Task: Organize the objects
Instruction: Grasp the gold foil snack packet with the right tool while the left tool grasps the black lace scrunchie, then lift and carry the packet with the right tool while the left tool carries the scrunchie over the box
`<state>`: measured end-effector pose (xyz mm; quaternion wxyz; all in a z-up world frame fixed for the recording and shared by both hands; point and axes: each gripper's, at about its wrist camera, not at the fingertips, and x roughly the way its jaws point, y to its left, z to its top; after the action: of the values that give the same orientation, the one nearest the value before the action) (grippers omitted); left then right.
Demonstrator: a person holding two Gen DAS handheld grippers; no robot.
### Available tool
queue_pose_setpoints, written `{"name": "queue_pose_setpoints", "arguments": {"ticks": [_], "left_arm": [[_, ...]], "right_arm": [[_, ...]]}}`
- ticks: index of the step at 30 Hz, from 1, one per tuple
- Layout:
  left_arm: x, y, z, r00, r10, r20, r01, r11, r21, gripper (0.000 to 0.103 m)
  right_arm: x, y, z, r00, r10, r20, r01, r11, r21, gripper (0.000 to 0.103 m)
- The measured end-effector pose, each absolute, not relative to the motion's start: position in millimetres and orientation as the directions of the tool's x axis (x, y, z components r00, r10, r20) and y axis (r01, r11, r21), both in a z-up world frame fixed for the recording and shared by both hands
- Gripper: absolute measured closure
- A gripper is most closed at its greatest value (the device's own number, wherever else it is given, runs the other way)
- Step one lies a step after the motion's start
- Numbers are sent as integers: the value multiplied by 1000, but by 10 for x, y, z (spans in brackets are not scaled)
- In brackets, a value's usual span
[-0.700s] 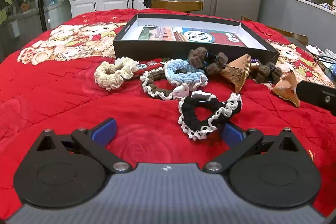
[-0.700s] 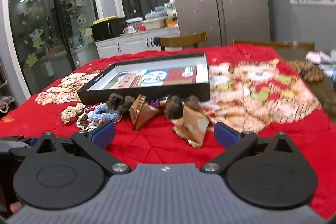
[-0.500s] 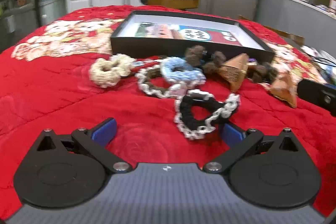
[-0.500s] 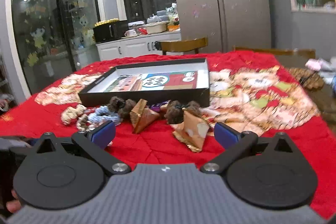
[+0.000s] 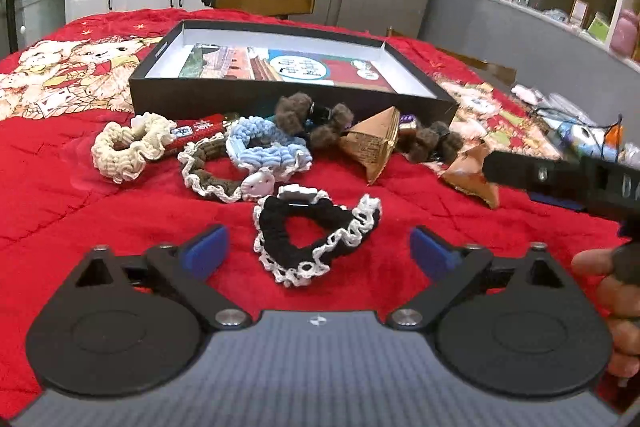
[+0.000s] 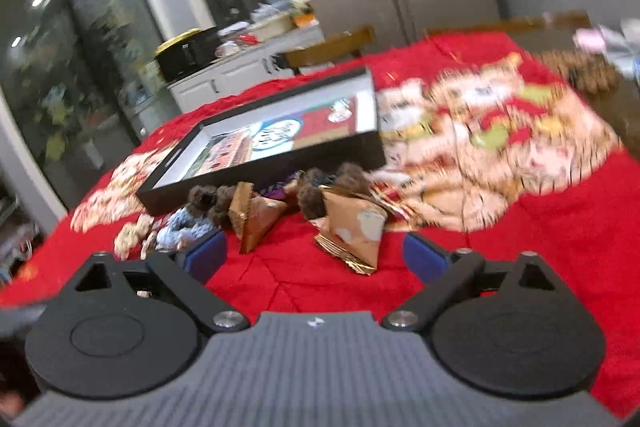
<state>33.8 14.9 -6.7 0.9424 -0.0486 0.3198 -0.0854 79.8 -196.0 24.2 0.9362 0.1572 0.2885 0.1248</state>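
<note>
On red quilt, four scrunchies, two pyramid packets

Black claw, blue pads, silver screws.

The left wrist view looks forward and down from low over the near edge of the red cloth, close to the scrunchies, facing the black box and kitchen beyond. The right wrist view, blurred and tilted, looks from further right. Both share the box and the two gold packets.
</note>
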Motion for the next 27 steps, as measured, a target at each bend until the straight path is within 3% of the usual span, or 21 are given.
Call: {"name": "queue_pose_setpoints", "arguments": {"ticks": [4,10,14,17,21,23,27], "left_arm": [[369,-3,-91,793,-117,-598,126,992,-26,38],[402,47,-87,801,-101,-590,90,995,-47,50],[388,67,-83,808,-88,-583,72,996,-50,57],[377,90,-83,810,-86,-580,63,996,-59,64],[353,139,-89,812,-73,-579,37,997,-74,85],[349,143,-90,812,-70,-580,32,997,-75,86],[336,117,-89,814,-55,-579,28,998,-56,88]], "right_arm": [[965,-1911,198,781,299,-548,-142,940,310,9],[1227,-1877,92,770,231,-594,-70,957,280,23],[1145,-1893,43,793,243,-559,-98,956,277,25],[1128,-1937,40,797,259,-546,-95,946,310,34],[1108,-1953,43,803,247,-542,-81,947,310,44],[1098,-1970,36,809,235,-539,-67,948,311,59],[1087,-2018,34,810,238,-536,-54,940,336,65]]}}
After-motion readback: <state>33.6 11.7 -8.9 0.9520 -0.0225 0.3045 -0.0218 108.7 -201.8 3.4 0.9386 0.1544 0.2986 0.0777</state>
